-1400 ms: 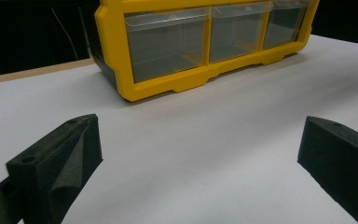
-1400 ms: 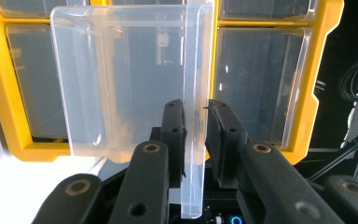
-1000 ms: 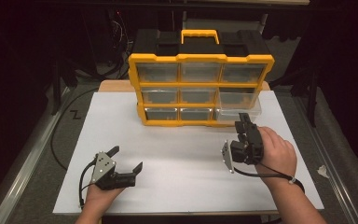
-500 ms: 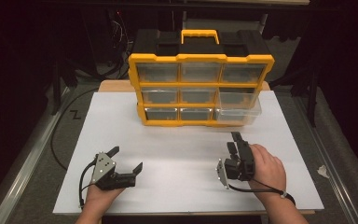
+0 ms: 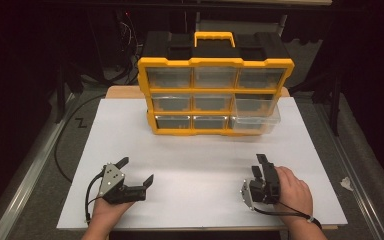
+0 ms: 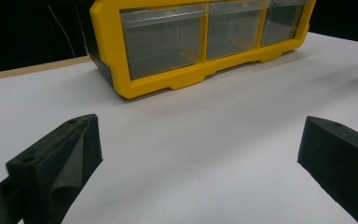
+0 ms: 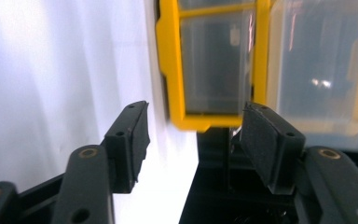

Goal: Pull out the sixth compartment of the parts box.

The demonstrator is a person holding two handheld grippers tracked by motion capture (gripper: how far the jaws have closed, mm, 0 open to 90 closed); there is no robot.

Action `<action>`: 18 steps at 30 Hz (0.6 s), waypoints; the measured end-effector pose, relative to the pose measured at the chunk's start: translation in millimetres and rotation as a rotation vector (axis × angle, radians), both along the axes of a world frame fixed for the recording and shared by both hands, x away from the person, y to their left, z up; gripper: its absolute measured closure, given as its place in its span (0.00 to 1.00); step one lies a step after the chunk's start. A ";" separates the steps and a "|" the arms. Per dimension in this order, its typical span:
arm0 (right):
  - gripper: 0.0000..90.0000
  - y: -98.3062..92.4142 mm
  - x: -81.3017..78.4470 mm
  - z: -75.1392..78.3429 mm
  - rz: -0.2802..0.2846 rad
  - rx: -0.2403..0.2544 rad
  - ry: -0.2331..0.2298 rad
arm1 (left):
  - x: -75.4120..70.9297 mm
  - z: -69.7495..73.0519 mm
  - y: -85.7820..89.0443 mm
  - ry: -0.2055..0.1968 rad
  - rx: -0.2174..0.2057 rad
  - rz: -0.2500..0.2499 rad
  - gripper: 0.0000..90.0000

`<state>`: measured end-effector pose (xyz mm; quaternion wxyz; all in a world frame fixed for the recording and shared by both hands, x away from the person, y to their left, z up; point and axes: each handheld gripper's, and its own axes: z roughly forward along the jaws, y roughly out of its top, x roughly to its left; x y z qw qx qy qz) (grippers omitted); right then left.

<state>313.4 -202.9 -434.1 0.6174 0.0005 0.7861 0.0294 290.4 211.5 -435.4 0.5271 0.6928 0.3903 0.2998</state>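
A yellow and black organizer (image 5: 215, 90) with clear drawers stands at the back of the white table top (image 5: 200, 150). Its middle right drawer (image 5: 256, 111) is pulled out. My left gripper (image 5: 137, 170) rests near the front left, open wide with nothing between its jaws; from the left gripper view (image 6: 200, 154) it faces the organizer's bottom row (image 6: 168, 79). My right gripper (image 5: 259, 165) is low at the front right, rolled on its side. Its jaws have just been opening and hold nothing. In the right gripper view (image 7: 193, 135) the organizer (image 7: 172, 70) and the pulled-out drawer (image 7: 317, 65) lie ahead.
Bare white surface lies between the grippers and the organizer. A black cable (image 5: 62, 145) loops over the floor left of the table. A metal rail (image 5: 30, 175) runs along the left side. Dark equipment stands behind the organizer.
My right hand has drawn back from the pulled-out drawer toward the table's front edge and sunk lower, its jaws spreading wider. My left gripper has stayed put.
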 end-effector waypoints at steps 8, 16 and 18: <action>0.36 -7.8 -2.5 0.1 -0.003 0.007 -0.002 | 0.4 -0.9 -0.8 0.005 0.005 0.002 0.00; 0.10 -3.4 -1.2 -1.3 0.038 -0.012 -0.005 | 0.5 -2.1 -0.8 0.011 0.009 0.004 0.00; 0.01 -2.0 -0.5 -2.0 0.039 -0.018 -0.004 | 0.2 -2.1 -0.8 0.010 0.010 0.003 0.00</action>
